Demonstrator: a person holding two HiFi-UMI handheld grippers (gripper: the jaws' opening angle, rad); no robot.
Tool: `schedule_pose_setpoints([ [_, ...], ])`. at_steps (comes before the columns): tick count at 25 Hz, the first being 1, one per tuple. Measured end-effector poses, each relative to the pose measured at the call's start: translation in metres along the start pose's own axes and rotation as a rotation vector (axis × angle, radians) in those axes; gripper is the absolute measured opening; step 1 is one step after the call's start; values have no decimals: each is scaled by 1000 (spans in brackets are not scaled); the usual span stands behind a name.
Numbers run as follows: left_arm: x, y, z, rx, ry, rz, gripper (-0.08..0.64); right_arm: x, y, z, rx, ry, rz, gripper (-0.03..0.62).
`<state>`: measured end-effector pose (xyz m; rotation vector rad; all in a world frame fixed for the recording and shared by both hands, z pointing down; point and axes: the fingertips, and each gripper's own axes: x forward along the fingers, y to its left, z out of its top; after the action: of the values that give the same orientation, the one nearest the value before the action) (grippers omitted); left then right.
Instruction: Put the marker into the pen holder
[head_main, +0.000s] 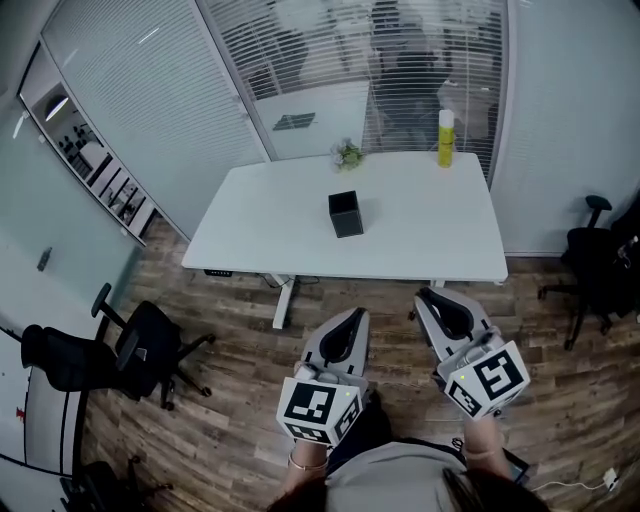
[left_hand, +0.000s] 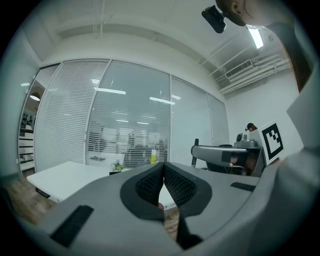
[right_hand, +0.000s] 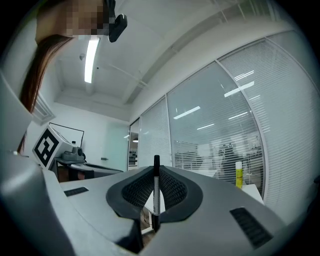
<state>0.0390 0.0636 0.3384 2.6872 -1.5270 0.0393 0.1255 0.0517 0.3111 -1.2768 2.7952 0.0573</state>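
the right gripper (right_hand: 155, 171) pinches the marker (right_hand: 156, 194) upright between its jaws — black end poking above the pads. the left gripper (left_hand: 163, 166) is pressed closed, empty. the pen holder (head_main: 346, 214) stands on the white table (head_main: 440, 235), well ahead of both.

Both grippers are held low, side by side and well apart, pointing forward. The left gripper (head_main: 352, 322) has its jaws pressed together, while the right gripper (head_main: 432, 298) clamps a marker (right_hand: 156, 192) standing upright between its jaws.
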Motion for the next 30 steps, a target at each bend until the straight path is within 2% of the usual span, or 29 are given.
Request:
schedule_pose_setpoints([
  [9,31,48,3,-4,4,-16,20,53,-22,-1,-28,5,-49,54],
  [16,49,84,4,-16,0,-35,20,91,-27,8,-32,-30,-63,54],
  [30,79,150,3,-35,-17,-99,20,168,-34,3,-39,-16,-122,54],
])
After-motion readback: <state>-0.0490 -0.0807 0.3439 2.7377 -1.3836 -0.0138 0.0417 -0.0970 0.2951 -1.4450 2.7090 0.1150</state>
